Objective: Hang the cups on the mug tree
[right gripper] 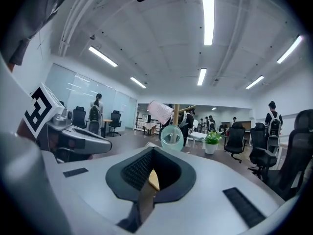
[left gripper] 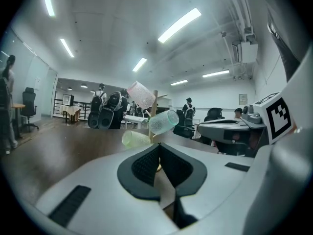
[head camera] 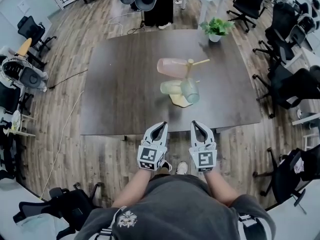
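Note:
A wooden mug tree [head camera: 189,70] stands right of the middle of the dark table [head camera: 125,94]. Three cups hang on it: a pink cup [head camera: 172,67] at the top left, a yellow-green cup [head camera: 171,87] lower down and a pale blue-green cup [head camera: 190,90] at the front. My left gripper [head camera: 160,125] and right gripper [head camera: 197,124] sit side by side at the table's near edge, both shut and empty. The left gripper view shows the pink cup [left gripper: 141,94], the blue-green cup [left gripper: 164,121] and the yellow-green cup [left gripper: 134,139] beyond my left gripper [left gripper: 159,148]. The right gripper view shows the blue-green cup [right gripper: 171,137] past my right gripper [right gripper: 152,151].
A potted plant [head camera: 216,29] stands at the table's far right corner. Office chairs [head camera: 290,86] line the right side and the far end. More chairs and clutter [head camera: 22,76] are at the left. A white cable [head camera: 62,134] runs across the floor.

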{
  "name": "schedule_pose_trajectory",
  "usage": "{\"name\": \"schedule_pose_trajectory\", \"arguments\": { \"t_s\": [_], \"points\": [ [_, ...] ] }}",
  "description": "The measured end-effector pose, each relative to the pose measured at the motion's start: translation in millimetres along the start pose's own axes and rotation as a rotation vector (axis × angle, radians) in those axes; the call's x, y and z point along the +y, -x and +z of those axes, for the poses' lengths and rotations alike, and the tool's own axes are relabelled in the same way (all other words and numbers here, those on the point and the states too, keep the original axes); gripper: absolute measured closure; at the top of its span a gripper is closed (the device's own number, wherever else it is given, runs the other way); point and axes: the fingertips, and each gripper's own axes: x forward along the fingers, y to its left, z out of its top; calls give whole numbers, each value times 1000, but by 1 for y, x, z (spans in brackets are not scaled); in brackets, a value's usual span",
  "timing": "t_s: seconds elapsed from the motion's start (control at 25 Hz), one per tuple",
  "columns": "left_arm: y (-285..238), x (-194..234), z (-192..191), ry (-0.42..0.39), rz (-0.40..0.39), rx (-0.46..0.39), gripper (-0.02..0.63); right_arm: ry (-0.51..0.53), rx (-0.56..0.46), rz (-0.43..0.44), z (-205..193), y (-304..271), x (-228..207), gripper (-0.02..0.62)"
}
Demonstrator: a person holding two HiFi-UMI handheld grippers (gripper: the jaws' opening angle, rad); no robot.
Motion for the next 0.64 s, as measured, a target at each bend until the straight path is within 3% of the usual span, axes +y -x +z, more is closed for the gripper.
{"name": "schedule_pose_trajectory", "arguments": {
  "t_s": [0.32, 0.64],
  "points": [
    [28, -32, -3, 2, 59, -9, 598, 4, -37, 61, 5, 36, 7, 571],
    [39, -49, -10, 1, 77, -8, 598, 4, -31, 49, -13, 52, 0, 571]
  ]
}}
